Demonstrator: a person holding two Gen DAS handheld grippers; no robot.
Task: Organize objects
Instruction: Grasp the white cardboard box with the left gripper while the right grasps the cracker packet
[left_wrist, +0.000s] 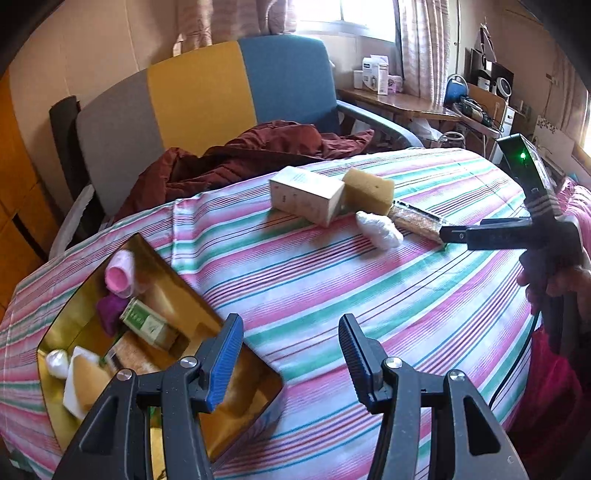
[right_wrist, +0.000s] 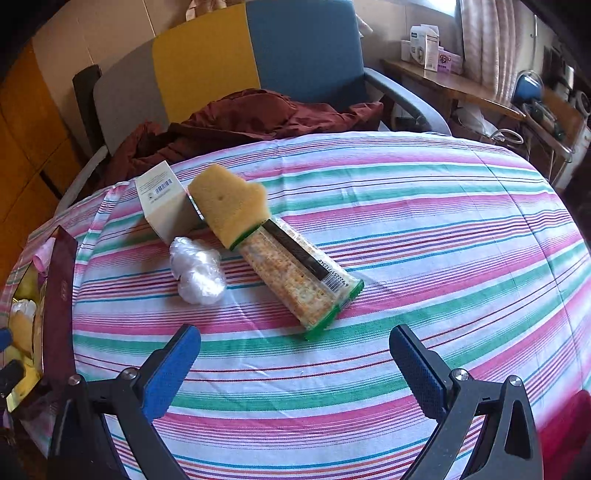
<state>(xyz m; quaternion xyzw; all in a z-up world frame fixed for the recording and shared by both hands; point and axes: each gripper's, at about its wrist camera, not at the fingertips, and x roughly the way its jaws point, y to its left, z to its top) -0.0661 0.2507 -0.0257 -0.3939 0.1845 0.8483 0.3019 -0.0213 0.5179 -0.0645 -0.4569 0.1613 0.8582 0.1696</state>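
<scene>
Both grippers fill the bottom of their frames, nearest of all: the left gripper spread wide with nothing between its blue pads, the right gripper likewise released and empty. Behind them the striped tablecloth covers most of each view, with a tricolour chair and a dark red jacket across the top. At lower left of the left wrist view sits the gold-lined box (already holding a pink roll and a green carton). Centre frame in the right wrist view lies the cracker packet, its far end under the yellow sponge; the white carton stands just left of that, and the crumpled plastic wad lies just beside the packet
</scene>
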